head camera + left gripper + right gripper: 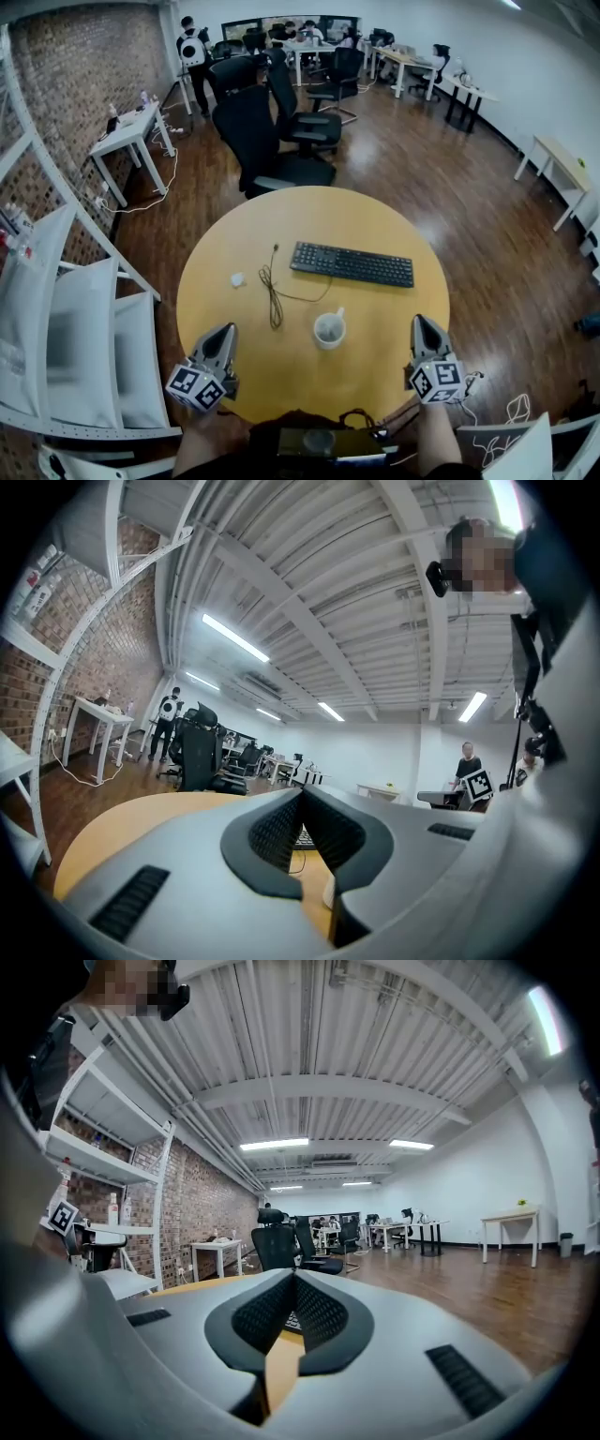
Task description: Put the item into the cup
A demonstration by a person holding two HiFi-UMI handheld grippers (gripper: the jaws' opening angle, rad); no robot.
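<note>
A white cup (329,331) stands on the round yellow table (384,225), in front of the keyboard. A small white piece (338,313) sticks up over its far rim. Another small white item (237,279) lies on the table to the left, beyond the cable. My left gripper (228,330) hovers over the near left edge of the table, jaws shut and empty; in the left gripper view its tips (300,795) meet. My right gripper (418,322) is at the near right edge, to the right of the cup, also shut on nothing, its tips (293,1277) together.
A black keyboard (352,264) lies across the middle of the table. A thin black cable (272,295) runs left of the cup. Black office chairs (267,141) stand beyond the far edge. White shelving (75,319) is on the left.
</note>
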